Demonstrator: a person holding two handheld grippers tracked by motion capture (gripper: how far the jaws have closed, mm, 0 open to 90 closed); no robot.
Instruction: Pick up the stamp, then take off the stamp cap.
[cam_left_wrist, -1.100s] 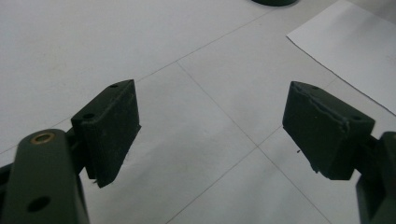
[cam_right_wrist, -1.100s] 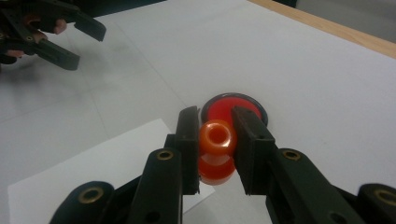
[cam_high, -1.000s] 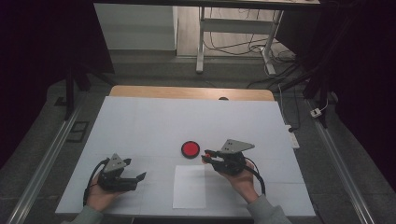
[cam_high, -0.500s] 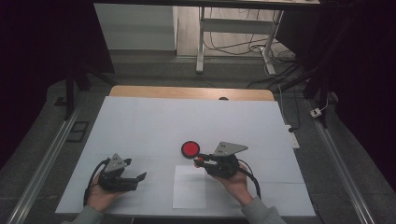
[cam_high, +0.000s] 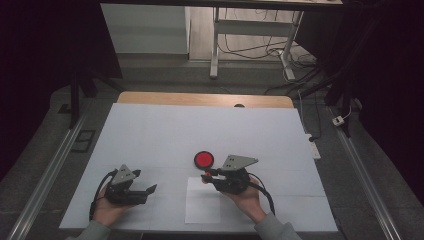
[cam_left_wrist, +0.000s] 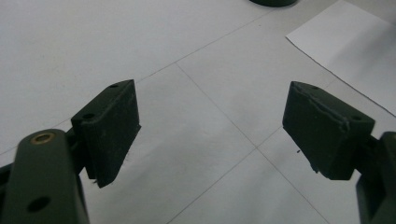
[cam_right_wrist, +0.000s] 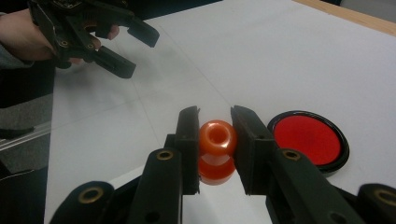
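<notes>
A white table (cam_high: 150, 135) fills the middle of the high view, with a strip of bare wood along its far edge and faint grid lines across its top. Around it the room is dark: grey floor, metal rails at both sides, a white desk frame and loose cables beyond. A sheet of paper (cam_high: 202, 210) lies flat near the front edge, and a red disc (cam_high: 204, 159) with a black rim lies just beyond it.

The right hand (cam_high: 245, 197) comes in from the bottom edge and holds the right gripper (cam_high: 206, 176) low over the far end of the paper, pointing left and slightly away. Its jaws are narrow, clamped on both sides of an orange spool (cam_right_wrist: 217, 140), which sits upright between them with its hole facing up, just beside the disc and apart from it. In the right gripper view the spool's lower half seems to touch the table, though I cannot be sure.

The left hand (cam_high: 107, 210) holds the left gripper (cam_high: 150, 190) near the front left of the table, pointing right, well apart from the spool. Its jaws stand wide with nothing between them, above bare table.

In the left gripper view the disc is cut off at the top edge, and one corner of the paper shows at upper right. Both forearms are cut off by the bottom of the high view.
</notes>
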